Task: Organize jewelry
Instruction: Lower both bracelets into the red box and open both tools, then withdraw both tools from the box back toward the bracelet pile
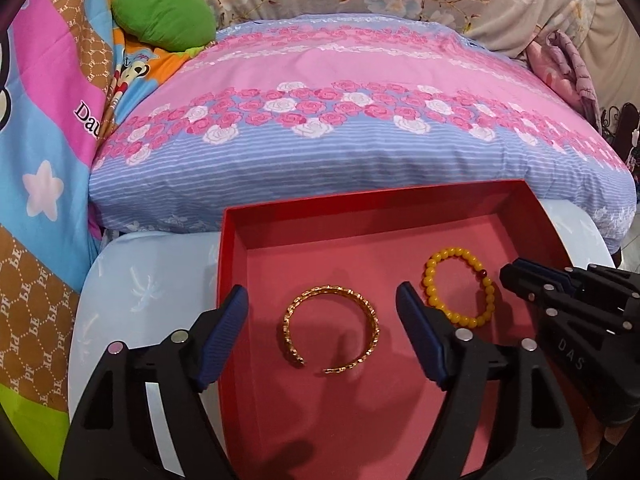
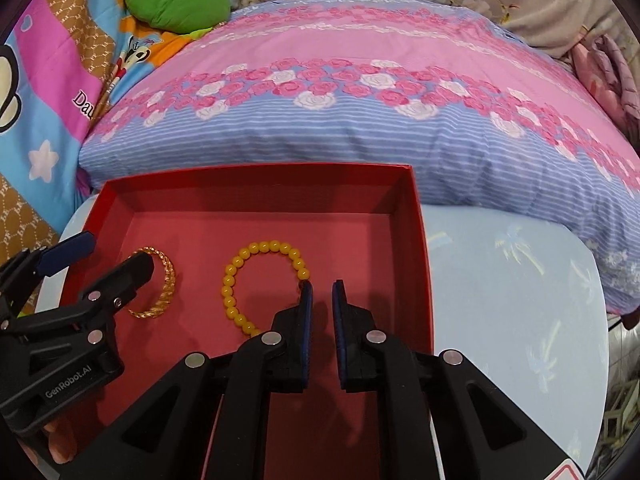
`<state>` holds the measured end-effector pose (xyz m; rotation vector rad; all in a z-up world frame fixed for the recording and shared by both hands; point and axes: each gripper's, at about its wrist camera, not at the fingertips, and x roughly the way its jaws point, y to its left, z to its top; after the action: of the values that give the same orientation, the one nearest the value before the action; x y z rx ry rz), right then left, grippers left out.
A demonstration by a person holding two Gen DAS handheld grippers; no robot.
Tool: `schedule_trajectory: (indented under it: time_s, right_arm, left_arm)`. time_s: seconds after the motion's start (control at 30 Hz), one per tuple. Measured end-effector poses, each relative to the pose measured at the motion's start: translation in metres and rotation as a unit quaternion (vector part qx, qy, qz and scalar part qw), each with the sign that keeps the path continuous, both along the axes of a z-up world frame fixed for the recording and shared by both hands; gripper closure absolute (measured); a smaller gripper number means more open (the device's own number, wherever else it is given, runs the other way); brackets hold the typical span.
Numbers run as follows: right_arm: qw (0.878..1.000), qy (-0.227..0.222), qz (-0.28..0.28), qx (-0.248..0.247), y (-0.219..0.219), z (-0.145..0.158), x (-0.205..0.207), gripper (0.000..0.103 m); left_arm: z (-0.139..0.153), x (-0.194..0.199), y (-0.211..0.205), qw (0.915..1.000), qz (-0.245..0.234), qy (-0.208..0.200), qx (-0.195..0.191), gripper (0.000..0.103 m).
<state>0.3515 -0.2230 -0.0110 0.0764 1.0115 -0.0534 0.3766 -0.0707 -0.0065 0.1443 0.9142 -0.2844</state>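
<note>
The gold bangle (image 1: 332,330) lies flat on the floor of the red box (image 1: 360,204), its gap turned to the near side, squarely between the two blue pads of the left tongs (image 1: 322,338). Those tongs stand wide open around it, with clear floor on both sides of the bangle, so they grip nothing. Just right of the bangle lies the yellow bead bracelet (image 1: 460,286), also flat in the box, with one dark red bead on its right side.

The right tongs (image 2: 320,320) hang over the bracelet's near right edge, nearly closed with only a narrow slit between the pads. The left pad seems to touch the beads at its tip, though it covers that spot and contact is hard to judge; nothing sits between the pads.

The box rests on a pale blue desk (image 2: 512,280), with a rose-patterned pillow (image 1: 360,120) beyond it and a green cushion (image 1: 164,16) far left. The left tongs cover part of the bangle in the right wrist view.
</note>
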Motion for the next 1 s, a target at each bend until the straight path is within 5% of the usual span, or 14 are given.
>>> schedule_trajectory:
  time_s: [0.33, 0.53, 0.8, 1.0]
  right_arm:
    - [1.0, -0.012, -0.012, -0.012, 0.004, 0.005, -0.04, 0.085]
    - [0.998, -0.059, -0.01, -0.013, 0.008, 0.039, -0.078, 0.073]
    - [0.996, -0.09, -0.005, -0.01, 0.008, 0.068, -0.157, 0.07]
    - [0.996, -0.088, -0.005, -0.008, 0.014, 0.068, -0.219, 0.07]
  left_arm:
    - [0.005, -0.032, -0.002, 0.9998, -0.018, -0.008, -0.007, 0.025]
    - [0.029, -0.06, 0.009, 0.9991, -0.01, -0.035, -0.019, 0.025]
    - [0.064, -0.131, 0.042, 0.9972, 0.003, -0.068, -0.031, 0.025]
    - [0.058, -0.186, 0.065, 0.9975, 0.018, -0.058, -0.036, 0.025]
